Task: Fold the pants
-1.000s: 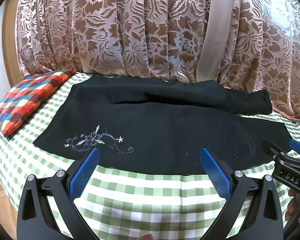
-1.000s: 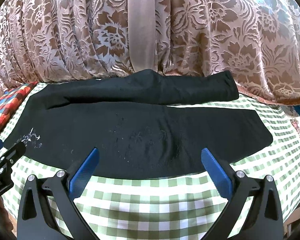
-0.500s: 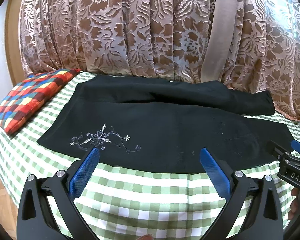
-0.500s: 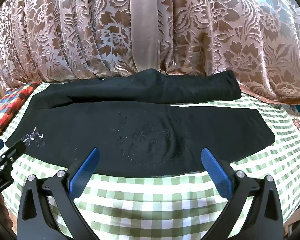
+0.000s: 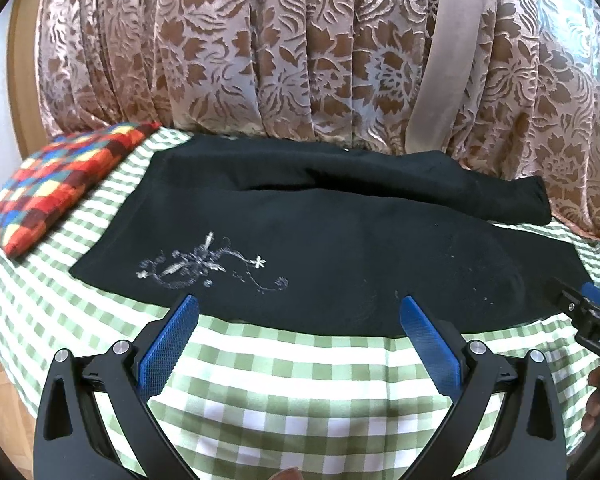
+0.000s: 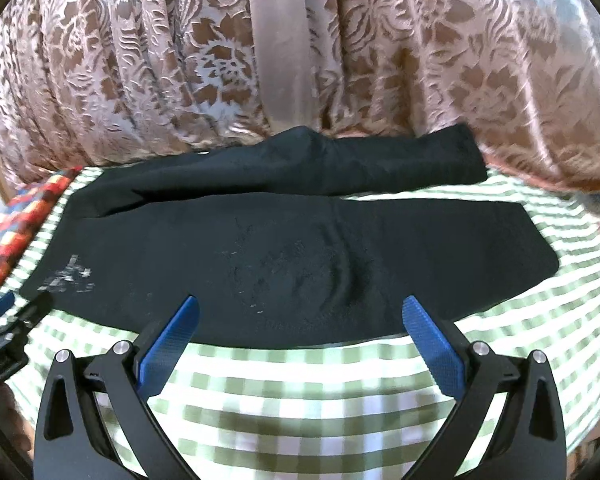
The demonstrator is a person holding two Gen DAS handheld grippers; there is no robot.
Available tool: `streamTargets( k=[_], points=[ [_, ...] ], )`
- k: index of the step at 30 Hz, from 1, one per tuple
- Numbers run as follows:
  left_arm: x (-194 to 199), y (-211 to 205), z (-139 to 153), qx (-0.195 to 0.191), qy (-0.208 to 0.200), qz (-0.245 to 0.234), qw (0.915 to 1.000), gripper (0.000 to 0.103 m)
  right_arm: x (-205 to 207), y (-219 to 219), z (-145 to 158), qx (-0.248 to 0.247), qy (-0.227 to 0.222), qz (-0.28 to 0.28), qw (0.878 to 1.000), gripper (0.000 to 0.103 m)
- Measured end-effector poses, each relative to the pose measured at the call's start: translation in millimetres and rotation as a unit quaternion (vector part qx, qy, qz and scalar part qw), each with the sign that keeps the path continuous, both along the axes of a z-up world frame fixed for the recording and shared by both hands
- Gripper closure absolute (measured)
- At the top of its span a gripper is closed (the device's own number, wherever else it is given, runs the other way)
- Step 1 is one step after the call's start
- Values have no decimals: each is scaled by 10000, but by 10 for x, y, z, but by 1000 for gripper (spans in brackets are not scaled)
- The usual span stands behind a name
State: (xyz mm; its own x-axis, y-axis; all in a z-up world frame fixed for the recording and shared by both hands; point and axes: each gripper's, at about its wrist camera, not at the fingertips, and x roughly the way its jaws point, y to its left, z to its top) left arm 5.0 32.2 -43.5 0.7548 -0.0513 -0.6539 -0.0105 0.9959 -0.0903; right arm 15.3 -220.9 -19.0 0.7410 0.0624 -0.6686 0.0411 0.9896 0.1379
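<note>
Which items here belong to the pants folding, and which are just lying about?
Part of the job:
- black pants, spread flat, unfolded
- left gripper, fingers open, holding nothing
- right gripper, fingers open, holding nothing

Just lying about:
- multicoloured checked cushion, beside the pants
- green checked tablecloth under them
- floral curtain behind

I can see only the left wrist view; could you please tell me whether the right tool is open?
Observer: Yes, the right tool is open, with nothing between its fingers, and its tips are by the near edge of the pants.
Operator: Thank you. Where does the near leg end on the right?
Observer: Its hem lies flat on the checked cloth, short of the cloth's right side.
Operator: Is that leg smooth?
Observer: No, wrinkles run across its middle.
</note>
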Motion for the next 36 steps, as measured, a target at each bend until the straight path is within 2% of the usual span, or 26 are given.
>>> streamTargets(
  k=[3, 5, 7, 10, 13, 17, 18, 19, 20, 21, 24, 26, 28, 30, 31, 32, 33, 35, 36],
  points=[
    [56, 70, -84, -254, 231, -115, 9993, 3, 16, -150, -31, 491, 79, 142, 9987, 2],
    [113, 213, -168, -706, 460, -137, 9963, 3, 30, -296, -81, 1009, 257, 236, 9943, 2],
    [158, 357, -223, -907, 532, -85, 9944, 3, 18, -489, -137, 1416, 412, 251, 9887, 2],
    [220, 658, -291, -1192, 750, 29, 9900, 3, -11, -842, -257, 2172, 692, 138, 9736, 2],
    [250, 1036, -361, -1441, 820, 423, 9853, 3, -58, -1188, -399, 2793, 862, -149, 9562, 2],
    [318, 1576, -493, -2115, 925, 1001, 9678, 3, -26, -1494, -573, 3514, 986, -370, 9303, 4],
    [329, 1694, -525, -2290, 910, 1151, 9623, 7, 9, -1535, -628, 3671, 1037, -410, 9235, 10],
    [348, 1805, -564, -2476, 925, 1281, 9559, 11, 40, -1541, -644, 3701, 1081, -420, 9217, 15],
    [366, 1868, -587, -2581, 952, 1372, 9516, 20, 74, -1549, -679, 3691, 1143, -428, 9213, 26],
    [397, 1953, -621, -2741, 981, 1477, 9452, 24, 131, -1537, -710, 3674, 1207, -444, 9211, 29],
    [489, 2135, -687, -3144, 948, 1642, 9301, 25, 259, -1511, -739, 3610, 1201, -492, 9235, 29],
    [574, 2174, -687, -3182, 886, 1731, 9279, 25, 344, -1496, -735, 3589, 1186, -515, 9244, 30],
    [673, 2205, -695, -3165, 848, 1821, 9271, 36, 448, -1485, -732, 3517, 1187, -512, 9271, 39],
    [758, 2238, -728, -3134, 872, 1915, 9260, 65, 539, -1485, -758, 3433, 1228, -568, 9294, 59],
    [770, 2262, -746, -3145, 880, 1959, 9246, 72, 579, -1485, -776, 3375, 1251, -575, 9312, 66],
    [778, 2282, -760, -3143, 888, 2016, 9234, 89, 600, -1493, -792, 3313, 1279, -585, 9330, 78],
    [763, 2304, -768, -3079, 903, 2093, 9237, 96, 603, -1514, -808, 3242, 1314, -628, 9347, 90],
    [686, 2344, -790, -3131, 896, 2114, 9215, 97, 576, -1544, -804, 3252, 1304, -603, 9347, 94],
    [648, 2340, -779, -3087, 889, 2096, 9235, 97, 531, -1549, -777, 3172, 1268, -566, 9381, 95]
  ],
)
